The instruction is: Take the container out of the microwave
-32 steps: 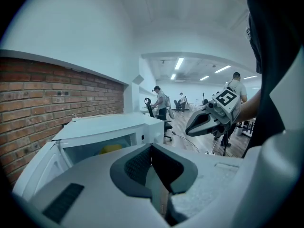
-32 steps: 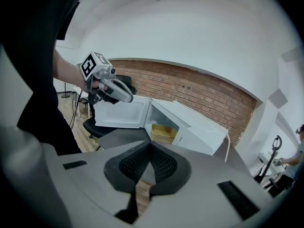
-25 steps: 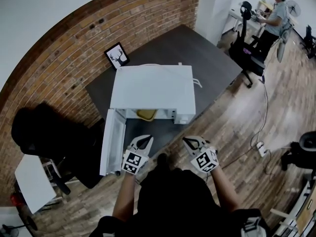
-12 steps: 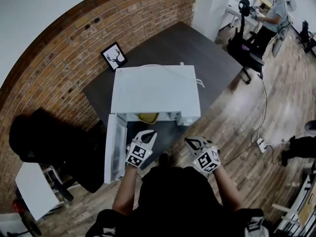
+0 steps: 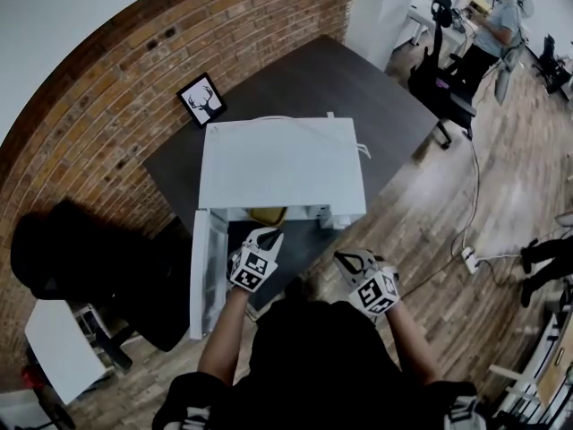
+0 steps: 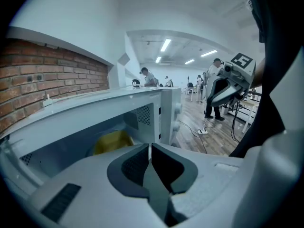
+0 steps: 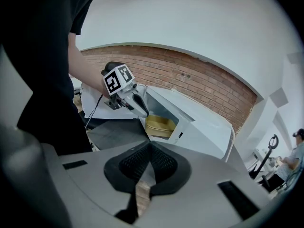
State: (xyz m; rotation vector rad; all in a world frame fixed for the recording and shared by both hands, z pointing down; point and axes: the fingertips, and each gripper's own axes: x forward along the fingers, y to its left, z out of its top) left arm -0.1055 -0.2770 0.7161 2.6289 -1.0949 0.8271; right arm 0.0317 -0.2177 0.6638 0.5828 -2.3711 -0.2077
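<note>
A white microwave (image 5: 282, 164) stands on the dark table (image 5: 358, 88) with its door (image 5: 204, 271) swung open to the left. A yellow container (image 5: 267, 214) sits inside the cavity, also seen as the yellow container (image 6: 111, 141) in the left gripper view and the yellow container (image 7: 161, 126) in the right gripper view. My left gripper (image 5: 269, 234) is at the mouth of the cavity, just short of the container, jaws shut with nothing between them. My right gripper (image 5: 345, 257) hangs lower right, off the table's front edge, also shut and empty.
A framed deer picture (image 5: 201, 99) leans on the brick wall behind the microwave. A black chair (image 5: 81, 258) stands left of the open door. At the back right are an office chair (image 5: 443, 79) and a person (image 5: 497, 16). A power strip (image 5: 467, 258) lies on the wood floor.
My left gripper has moved forward and up to the microwave opening, close to the yellow container. The right gripper has hardly moved.
</note>
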